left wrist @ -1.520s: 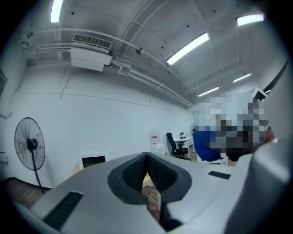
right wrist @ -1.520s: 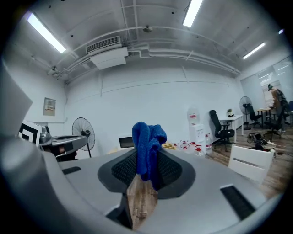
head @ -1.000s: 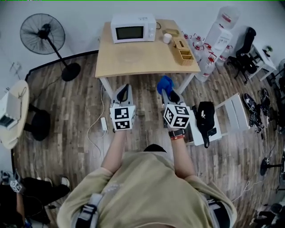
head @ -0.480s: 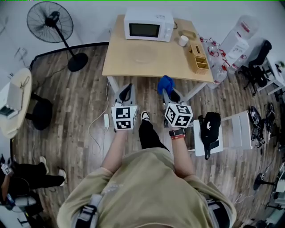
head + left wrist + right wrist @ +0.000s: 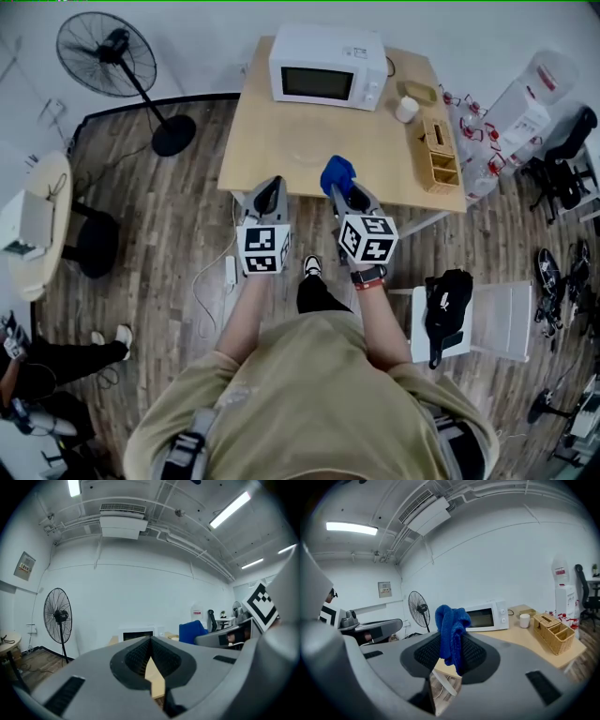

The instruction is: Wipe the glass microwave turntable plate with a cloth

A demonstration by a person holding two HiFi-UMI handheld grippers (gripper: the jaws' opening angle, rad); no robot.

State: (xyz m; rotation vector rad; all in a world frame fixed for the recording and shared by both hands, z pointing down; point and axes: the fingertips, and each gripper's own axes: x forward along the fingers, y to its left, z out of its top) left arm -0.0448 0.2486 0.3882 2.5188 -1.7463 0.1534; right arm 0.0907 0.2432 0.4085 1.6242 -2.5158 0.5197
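Note:
The clear glass turntable plate lies faint on the wooden table, in front of the white microwave. Over the table's front edge, my right gripper is shut on a bunched blue cloth. In the right gripper view the cloth sticks up from between the jaws of that gripper, with the microwave beyond it. My left gripper hovers at the table's front left edge. Its jaws are shut with nothing between them, as the left gripper shows in its own view.
A wicker organiser and a white cup stand on the table's right side. A floor fan is to the left, and water bottles to the right. A black bag lies on a white chair near my right.
I have stepped toward the table, which now lies closer and larger in view. Both grippers now reach over its front edge. The cloth stays held in the right gripper.

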